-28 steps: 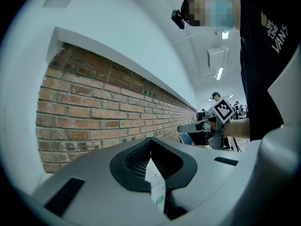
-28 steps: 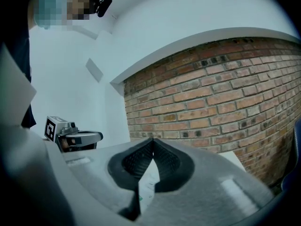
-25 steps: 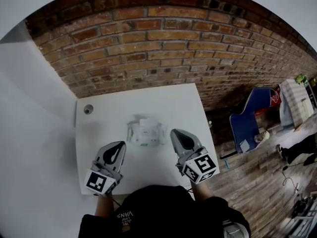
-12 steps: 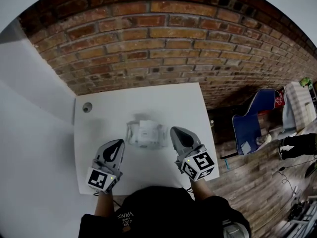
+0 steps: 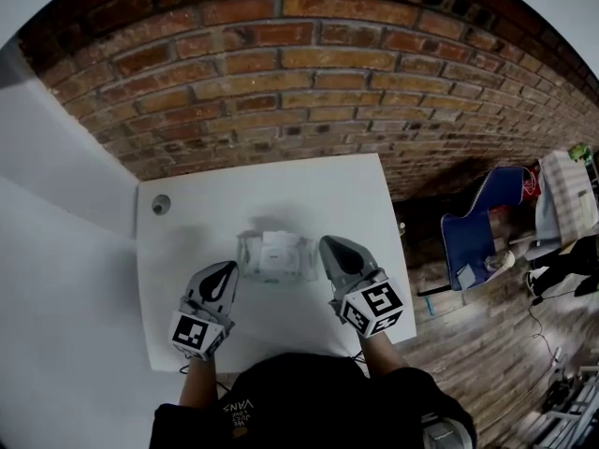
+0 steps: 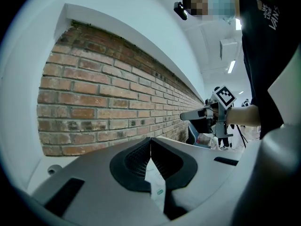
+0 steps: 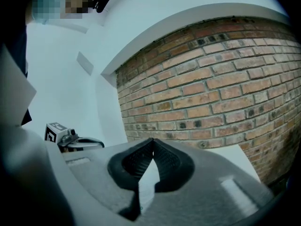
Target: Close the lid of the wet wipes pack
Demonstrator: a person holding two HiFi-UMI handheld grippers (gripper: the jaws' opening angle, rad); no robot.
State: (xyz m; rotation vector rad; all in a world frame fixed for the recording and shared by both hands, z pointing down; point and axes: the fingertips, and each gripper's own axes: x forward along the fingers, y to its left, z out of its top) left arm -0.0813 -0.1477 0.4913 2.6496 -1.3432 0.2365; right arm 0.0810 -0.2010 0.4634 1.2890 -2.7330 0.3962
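Observation:
The wet wipes pack [image 5: 272,255], pale and crinkly with a white lid on top, lies in the middle of the white table [image 5: 206,215]. Whether the lid stands open is too small to tell. My left gripper [image 5: 227,270] hovers just left of and nearer than the pack, jaws shut and empty. My right gripper [image 5: 328,246] sits close beside the pack's right end, also shut with nothing held. In the left gripper view the shut left gripper [image 6: 150,140] shows a sliver of the pack [image 6: 157,190] below its tips. The right gripper view shows only the right gripper [image 7: 152,141] and the table.
A small round grey fitting [image 5: 161,204] sits at the table's back-left corner. A brick wall [image 5: 309,82] rises right behind the table. To the right, beyond the table edge, are a wooden floor and a blue chair [image 5: 479,223].
Both grippers have edged forward toward the pack, the right one ending close to its right end. Both stayed shut, and the pack has not moved on the table.

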